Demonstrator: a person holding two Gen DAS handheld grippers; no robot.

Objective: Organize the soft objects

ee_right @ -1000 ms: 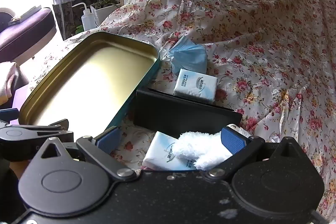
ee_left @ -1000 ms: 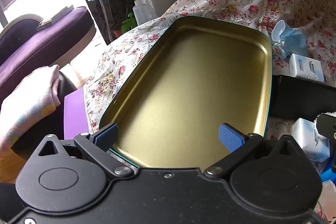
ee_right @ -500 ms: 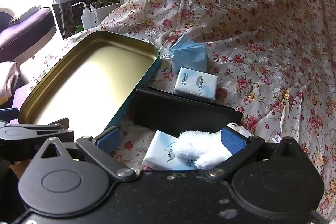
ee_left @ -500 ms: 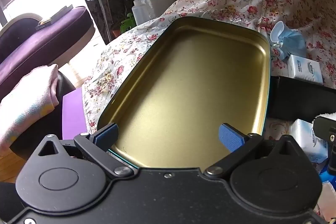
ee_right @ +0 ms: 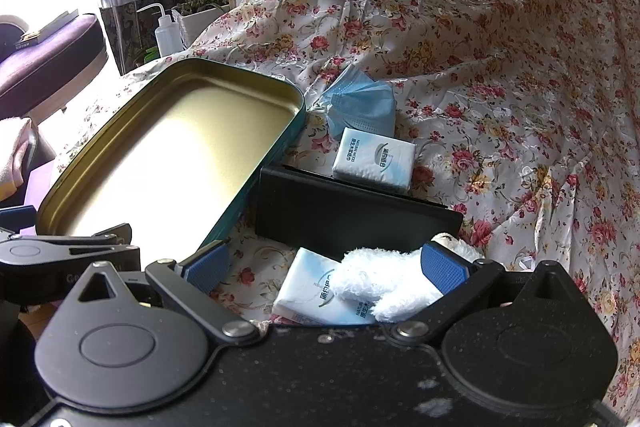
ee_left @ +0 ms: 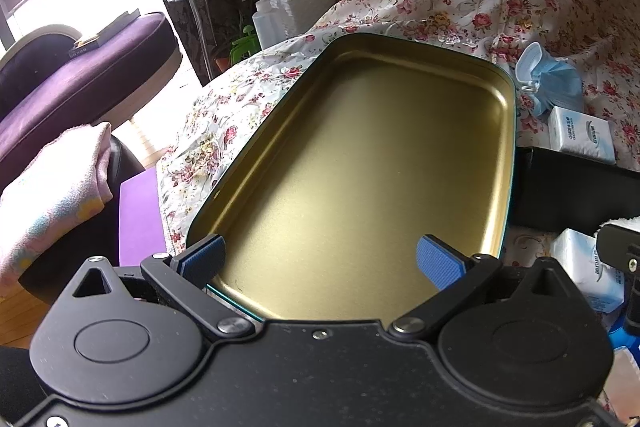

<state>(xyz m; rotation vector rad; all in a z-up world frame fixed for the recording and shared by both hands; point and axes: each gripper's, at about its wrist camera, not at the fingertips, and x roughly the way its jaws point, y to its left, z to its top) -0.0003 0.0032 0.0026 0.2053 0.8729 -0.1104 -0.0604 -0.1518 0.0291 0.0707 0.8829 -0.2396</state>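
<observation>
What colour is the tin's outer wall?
Teal, on the tin; clearest in the right wrist view.

Both wrist views set low and close over the bed's near edge, facing its far side, sharing the gold tin tray (ee_left: 360, 163) (ee_right: 160, 155) and black box (ee_left: 576, 195) (ee_right: 352, 215).

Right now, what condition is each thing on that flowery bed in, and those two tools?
Gold tin: open, nothing inside.
Face mask: crumpled, beside the tin.
Far tissue pack: sealed, lying flat behind the black box.
Black box: its inside is hidden.
Near tissue pack: sealed, partly under the white fluffy cloth.
White fluffy cloth: bunched, lying loose.
Left tool: open, holding nothing.
Right tool: open, over the cloth.
</observation>
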